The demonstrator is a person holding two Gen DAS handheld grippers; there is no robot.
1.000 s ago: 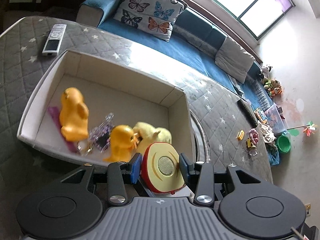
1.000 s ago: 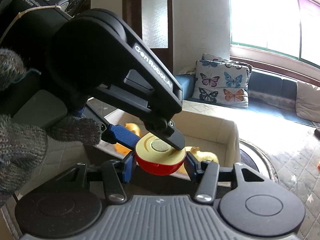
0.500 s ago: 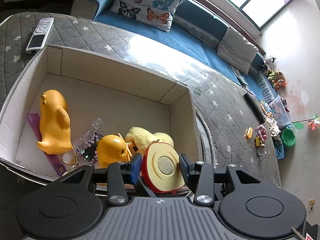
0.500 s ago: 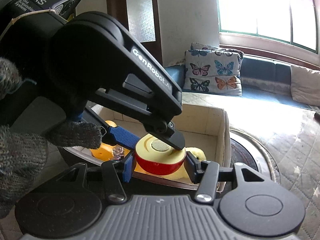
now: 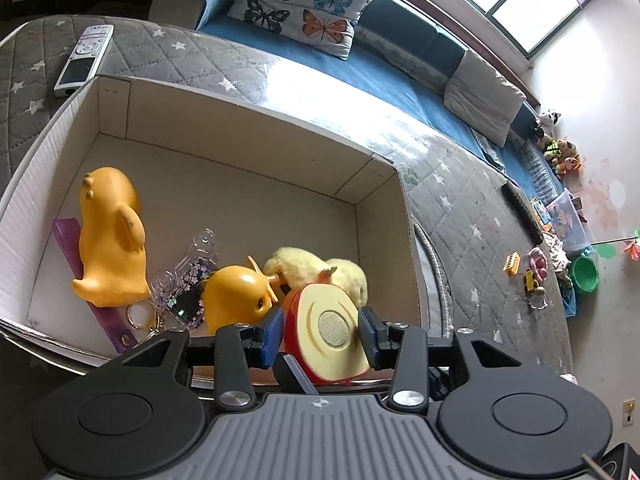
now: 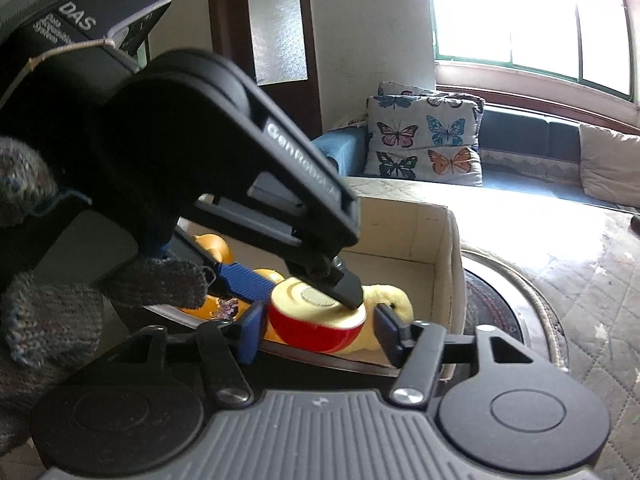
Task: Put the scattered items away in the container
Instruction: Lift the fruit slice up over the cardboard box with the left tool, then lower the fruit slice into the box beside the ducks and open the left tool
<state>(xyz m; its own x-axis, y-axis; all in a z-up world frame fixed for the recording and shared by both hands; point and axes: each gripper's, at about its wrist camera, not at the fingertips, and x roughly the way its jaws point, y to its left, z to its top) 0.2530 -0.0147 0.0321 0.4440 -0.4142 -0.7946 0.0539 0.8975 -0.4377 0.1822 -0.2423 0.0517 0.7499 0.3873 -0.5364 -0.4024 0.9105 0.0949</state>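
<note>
A toy apple half (image 5: 328, 320), red with a cream cut face, hangs over the near right corner of the cardboard box (image 5: 248, 112). My left gripper (image 5: 322, 330) is shut on it, one pad on each side. In the right wrist view the apple half (image 6: 316, 328) lies between the jaws of my right gripper (image 6: 318, 332), which are opening; a gap shows at the right pad. The left gripper's fingers (image 6: 348, 292) cross that view from the upper left. In the box lie two orange ducks (image 5: 110, 240) (image 5: 236, 296), a yellow plush chick (image 5: 312, 264), a clear keychain (image 5: 188, 280) and a purple strip (image 5: 66, 232).
The box sits on a grey quilted cover (image 5: 460, 216) with a remote (image 5: 84, 60) beyond its far left corner. A blue sofa with a butterfly pillow (image 5: 304, 4) runs behind. Small toys (image 5: 532, 272) lie at the right. A gloved hand (image 6: 48, 308) fills the right wrist view's left side.
The left gripper has come down and closer over the box with the apple half. The right gripper's jaws have spread, and its right pad has come off the apple half.
</note>
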